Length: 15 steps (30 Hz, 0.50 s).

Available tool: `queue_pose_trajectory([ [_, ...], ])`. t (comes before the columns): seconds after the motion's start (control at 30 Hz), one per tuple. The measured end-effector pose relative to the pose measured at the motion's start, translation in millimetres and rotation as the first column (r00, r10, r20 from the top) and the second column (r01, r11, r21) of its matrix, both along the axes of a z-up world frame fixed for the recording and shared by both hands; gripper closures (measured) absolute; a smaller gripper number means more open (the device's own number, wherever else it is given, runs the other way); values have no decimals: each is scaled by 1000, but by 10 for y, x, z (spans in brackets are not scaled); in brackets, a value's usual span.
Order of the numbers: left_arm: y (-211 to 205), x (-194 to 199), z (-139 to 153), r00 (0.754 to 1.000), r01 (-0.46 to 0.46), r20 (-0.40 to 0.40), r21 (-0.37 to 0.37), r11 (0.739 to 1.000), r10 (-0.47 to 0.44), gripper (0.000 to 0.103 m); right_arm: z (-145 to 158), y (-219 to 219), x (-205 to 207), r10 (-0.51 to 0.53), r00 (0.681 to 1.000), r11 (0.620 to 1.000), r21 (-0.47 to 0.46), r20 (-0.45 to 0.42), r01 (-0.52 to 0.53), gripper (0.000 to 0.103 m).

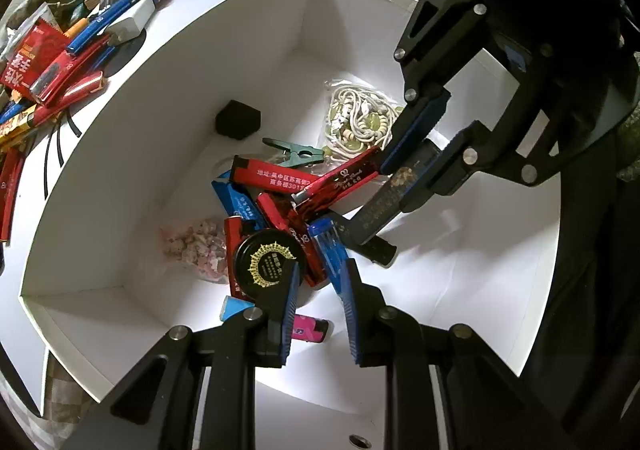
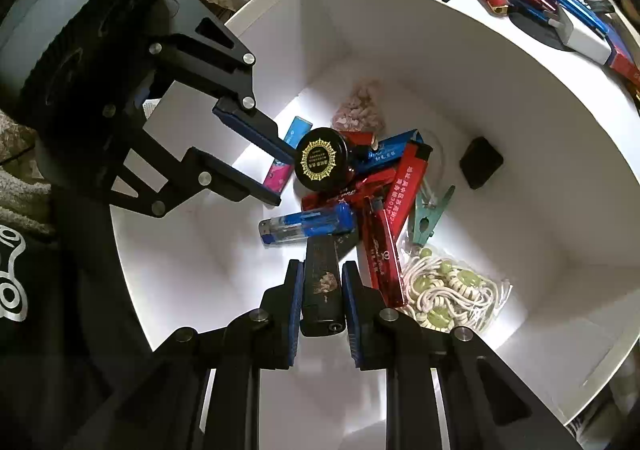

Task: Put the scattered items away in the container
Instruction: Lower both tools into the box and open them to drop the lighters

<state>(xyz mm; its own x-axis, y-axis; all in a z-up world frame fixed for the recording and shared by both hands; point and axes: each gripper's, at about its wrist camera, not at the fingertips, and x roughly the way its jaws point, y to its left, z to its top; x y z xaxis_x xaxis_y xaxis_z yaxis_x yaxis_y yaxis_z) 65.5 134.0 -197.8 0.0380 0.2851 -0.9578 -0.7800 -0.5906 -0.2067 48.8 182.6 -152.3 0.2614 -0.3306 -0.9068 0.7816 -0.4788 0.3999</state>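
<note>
A white box (image 1: 160,62) (image 2: 460,50) holds a pile of red and blue lighters, a black round tin (image 1: 269,262) (image 2: 322,160), a green clip (image 1: 298,154) and a bag of beaded cord (image 2: 448,286). My right gripper (image 2: 322,290) (image 1: 396,186) is inside the box, shut on a black lighter (image 2: 320,270) (image 1: 372,218) whose far end points down at the pile. Over the box hangs my left gripper (image 1: 320,290) (image 2: 282,180), open with nothing between its fingers. One of its fingers is right beside the tin.
Several more lighters, pens, a white eraser-like block (image 1: 132,20) (image 2: 584,40) and red packets (image 1: 34,58) lie scattered on the white table beyond the box's far wall. A small black box (image 1: 238,120) and a bag of pink beads (image 1: 196,246) sit on the box floor.
</note>
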Motion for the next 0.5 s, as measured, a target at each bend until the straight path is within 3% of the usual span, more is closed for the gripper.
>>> queue_pose_trajectory([
  [0.5, 95, -31, -213, 999, -40, -5, -20, 999, 40, 81, -103, 76, -53, -46, 998, 998, 40, 34, 45, 82],
])
